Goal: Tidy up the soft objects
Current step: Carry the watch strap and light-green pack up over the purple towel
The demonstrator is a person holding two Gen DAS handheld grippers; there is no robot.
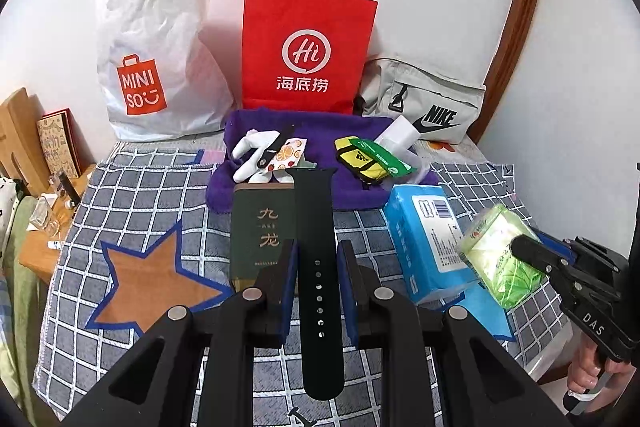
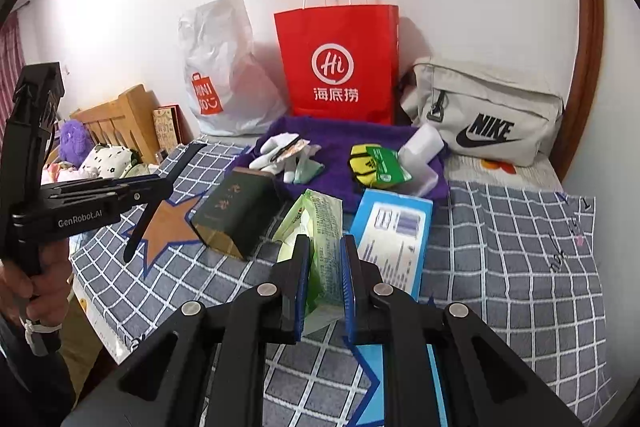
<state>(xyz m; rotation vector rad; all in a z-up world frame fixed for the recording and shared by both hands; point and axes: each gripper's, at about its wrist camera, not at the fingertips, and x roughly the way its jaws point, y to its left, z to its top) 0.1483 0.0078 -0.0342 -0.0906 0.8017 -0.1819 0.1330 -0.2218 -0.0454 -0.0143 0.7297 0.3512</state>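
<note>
Left tongs (image 1: 316, 267) nearly closed on a black watch strap (image 1: 318, 247), held clear of the bed (image 1: 140, 195). Right tongs (image 2: 325, 275) pinch a green tissue pack (image 2: 320, 247) likewise. Both likely bound for the purple towel (image 1: 352, 187) at the far edge, where small items collect.

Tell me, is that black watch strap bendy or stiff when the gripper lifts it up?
Probably bendy but springy: the black watch strap sticks out both ways from the left gripper with only a gentle curve, not drooping. It looks thin and light. Its smooth surface might slip, though the blue pads likely grip well.
</note>
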